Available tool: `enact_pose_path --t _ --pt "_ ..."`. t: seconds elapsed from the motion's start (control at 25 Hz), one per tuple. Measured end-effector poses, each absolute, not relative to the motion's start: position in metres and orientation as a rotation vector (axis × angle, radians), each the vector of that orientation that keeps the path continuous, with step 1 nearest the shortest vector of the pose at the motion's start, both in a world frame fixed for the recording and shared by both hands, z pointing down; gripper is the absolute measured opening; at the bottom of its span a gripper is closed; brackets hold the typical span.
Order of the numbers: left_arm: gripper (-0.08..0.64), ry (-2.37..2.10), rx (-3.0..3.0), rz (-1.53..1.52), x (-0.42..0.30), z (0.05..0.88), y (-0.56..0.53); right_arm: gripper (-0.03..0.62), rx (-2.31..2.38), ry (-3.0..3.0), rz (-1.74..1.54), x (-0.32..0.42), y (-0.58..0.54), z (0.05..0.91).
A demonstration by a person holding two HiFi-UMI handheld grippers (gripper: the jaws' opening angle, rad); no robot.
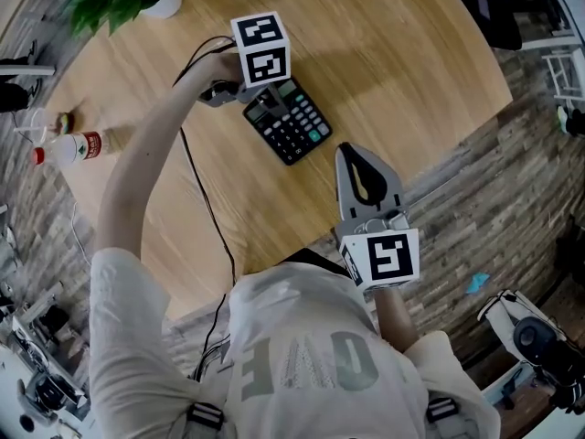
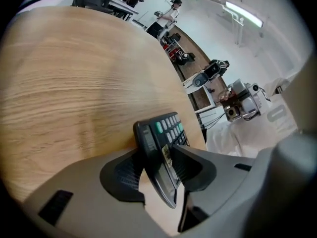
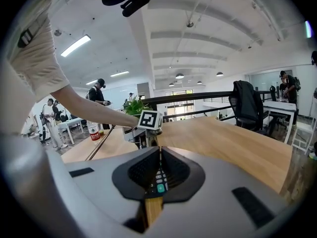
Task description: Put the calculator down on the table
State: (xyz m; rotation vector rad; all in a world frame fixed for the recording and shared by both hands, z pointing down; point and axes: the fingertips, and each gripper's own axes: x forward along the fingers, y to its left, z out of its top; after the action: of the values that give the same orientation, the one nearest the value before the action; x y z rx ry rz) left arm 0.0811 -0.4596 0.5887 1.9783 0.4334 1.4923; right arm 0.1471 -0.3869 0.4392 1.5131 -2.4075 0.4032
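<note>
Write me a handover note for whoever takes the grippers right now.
Left gripper: jaws apart, display end of the calculator between them, seemingly unclamped.
Right gripper: jaws shut, empty, over the near edge of the table, aimed at the calculator.
Calculator: keys up on the table, display end possibly resting on a jaw.
Done: calculator is down.
Left: draw the left gripper clear, check it lies flat.

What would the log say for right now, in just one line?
left gripper: open, jaws loosely around calculator | calculator: lying on table | right gripper: shut, empty
</note>
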Motion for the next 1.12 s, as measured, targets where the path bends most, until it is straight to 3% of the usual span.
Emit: enact_pose_path --t 0.44,0.84,1.12 --pt "0.301 0.161 2.209 1.766 0.078 0.59 -0.479 0.021 1.531 -2.436 0.327 0.149 -0.364 0.418" --pt "0.31 -0.243 2.552 1.965 0.075 0.557 -0.493 0.021 1.593 -2.444 0.212 0.151 -0.328 0.389" --pt "0.304 -0.652 2.72 1.707 0.063 0.482 -0.495 0.021 1.608 -2.466 0.033 0.136 -0.307 0.354"
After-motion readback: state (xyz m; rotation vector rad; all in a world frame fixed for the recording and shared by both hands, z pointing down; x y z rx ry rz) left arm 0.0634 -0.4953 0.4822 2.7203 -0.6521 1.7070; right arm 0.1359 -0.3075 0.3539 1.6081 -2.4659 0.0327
